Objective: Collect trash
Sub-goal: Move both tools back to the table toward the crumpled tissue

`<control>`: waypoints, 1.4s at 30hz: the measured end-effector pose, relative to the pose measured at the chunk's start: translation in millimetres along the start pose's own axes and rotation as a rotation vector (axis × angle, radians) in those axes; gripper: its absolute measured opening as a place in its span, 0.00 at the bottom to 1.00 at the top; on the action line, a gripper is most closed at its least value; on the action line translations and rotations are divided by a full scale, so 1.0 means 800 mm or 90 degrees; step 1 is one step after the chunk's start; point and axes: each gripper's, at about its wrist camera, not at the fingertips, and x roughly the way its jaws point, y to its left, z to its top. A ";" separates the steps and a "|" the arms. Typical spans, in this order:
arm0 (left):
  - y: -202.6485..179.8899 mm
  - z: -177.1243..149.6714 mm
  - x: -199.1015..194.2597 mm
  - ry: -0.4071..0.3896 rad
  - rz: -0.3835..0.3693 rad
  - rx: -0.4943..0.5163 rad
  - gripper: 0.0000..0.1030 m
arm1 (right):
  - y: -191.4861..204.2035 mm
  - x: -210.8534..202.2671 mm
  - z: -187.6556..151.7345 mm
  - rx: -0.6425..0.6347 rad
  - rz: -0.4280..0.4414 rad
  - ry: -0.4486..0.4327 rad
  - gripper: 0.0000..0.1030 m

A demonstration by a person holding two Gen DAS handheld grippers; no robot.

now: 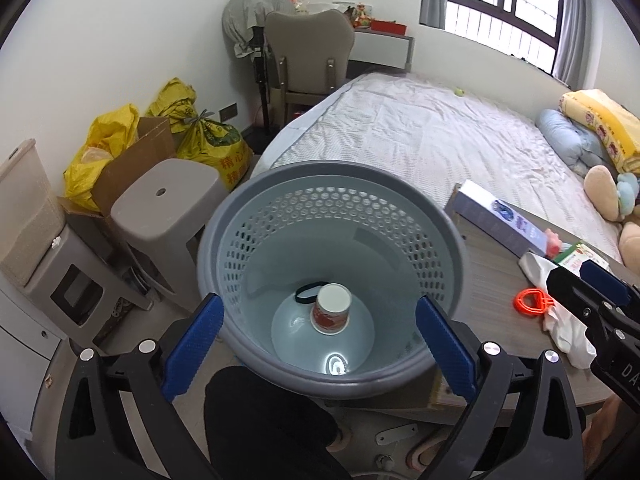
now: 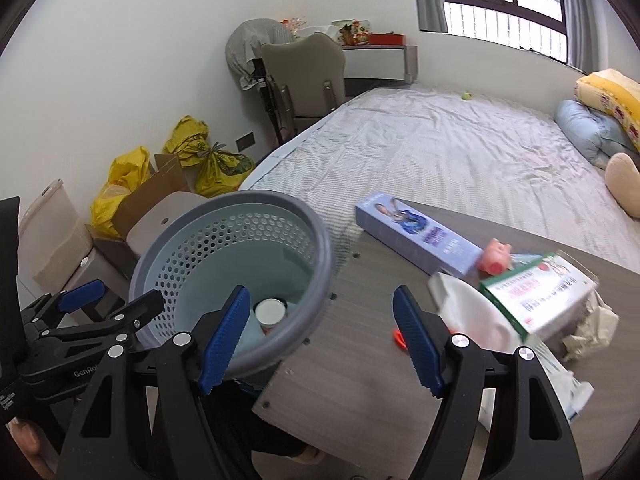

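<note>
Both tools spread empty, left tool (image 1: 320, 344) sees cup (image 1: 331, 309) in basket (image 1: 256, 200), right tool (image 2: 322, 338) sees table (image 2: 360, 360) litter.

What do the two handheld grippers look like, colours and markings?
Both the left gripper and right gripper have black angular frames with silver round bolts and blue ribbed finger pads. White lettering starting "GenRo" marks the left gripper's body. No cables show.

A bed (image 1: 420, 136) with a pale wrinkled sheet fills the room's right side, a small green ball (image 1: 459, 91) lying on it. Beyond its foot stands a beige chair (image 1: 310, 60) beside a cloth-draped fan (image 1: 250, 16). Left, a grey stool (image 1: 164, 204) sits near a cardboard box (image 1: 132, 160) and yellow bags (image 1: 216, 144).
</note>
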 end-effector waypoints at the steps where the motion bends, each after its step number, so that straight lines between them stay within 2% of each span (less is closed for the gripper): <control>1: -0.007 -0.002 -0.002 -0.001 -0.009 0.004 0.93 | -0.008 -0.005 -0.004 0.006 -0.008 -0.002 0.69; 4: -0.026 -0.008 -0.005 0.000 -0.040 0.008 0.93 | -0.035 -0.023 -0.016 0.028 -0.038 -0.004 0.69; 12: -0.095 -0.026 -0.005 0.011 -0.085 0.041 0.93 | -0.123 -0.061 -0.051 0.090 -0.133 0.002 0.69; 15: -0.121 -0.030 -0.010 0.010 -0.094 0.067 0.93 | -0.162 -0.067 -0.063 0.117 -0.172 0.008 0.69; 19: -0.147 -0.033 -0.015 0.005 -0.104 0.083 0.93 | -0.201 -0.072 -0.071 0.147 -0.194 0.005 0.69; 24: -0.176 -0.030 -0.009 0.007 -0.095 0.110 0.93 | -0.239 -0.063 -0.077 0.159 -0.199 0.006 0.69; 33: -0.212 -0.018 -0.002 0.009 -0.079 0.123 0.93 | -0.270 -0.023 -0.060 0.160 -0.184 0.026 0.69; 37: -0.221 -0.014 0.004 0.021 -0.074 0.116 0.93 | -0.280 -0.005 -0.056 0.163 -0.190 0.041 0.69; 42: -0.225 -0.013 0.007 0.011 -0.050 0.103 0.93 | -0.290 0.009 -0.053 0.168 -0.193 0.051 0.69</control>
